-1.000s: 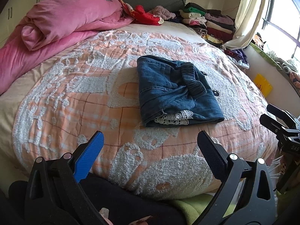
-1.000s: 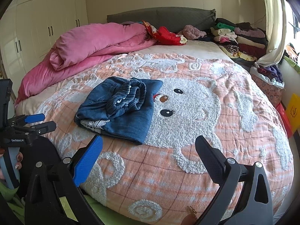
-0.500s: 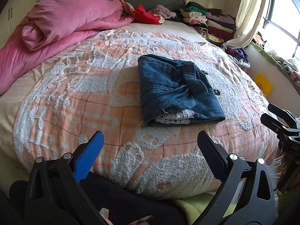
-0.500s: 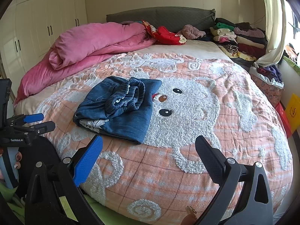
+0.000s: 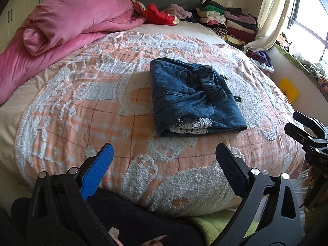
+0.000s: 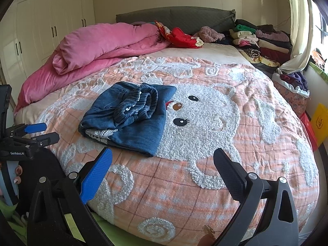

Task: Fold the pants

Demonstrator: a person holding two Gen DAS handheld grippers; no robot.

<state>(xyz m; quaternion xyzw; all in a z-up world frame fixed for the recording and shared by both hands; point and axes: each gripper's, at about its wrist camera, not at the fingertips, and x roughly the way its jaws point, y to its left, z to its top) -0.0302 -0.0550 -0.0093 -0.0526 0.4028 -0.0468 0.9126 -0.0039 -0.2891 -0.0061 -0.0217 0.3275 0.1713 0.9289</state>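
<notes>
The pants (image 5: pixel 192 100) lie folded into a compact blue denim bundle on the bed (image 5: pixel 67 110), resting on the peach-and-white bedspread (image 6: pixel 235 143) with its fuzzy white animal face. In the right wrist view the bundle sits just beside that face's eyes, with the gathered waistband (image 6: pixel 139 104) bunched on top. A strip of white lace trim (image 5: pixel 190 126) shows at the near edge of the fold. The left claw (image 5: pixel 164 164) hovers above the near edge of the bed, its blue and black fingers spread wide with nothing between them, well apart from the pants. The right claw (image 6: pixel 163 165) is likewise spread wide and empty, held over the near end of the bedspread, also clear of the pants. Each claw shows at the edge of the other's view. A rumpled pink duvet (image 5: pixel 67 24) is heaped along the far left side of the bed, and a red garment (image 6: pixel 182 38) lies by the grey headboard (image 6: pixel 174 17). A stack of folded clothes (image 6: pixel 262 41) sits at the far right corner near a pale curtain (image 5: pixel 266 20). White wardrobe doors (image 6: pixel 47 26) line the left wall.
</notes>
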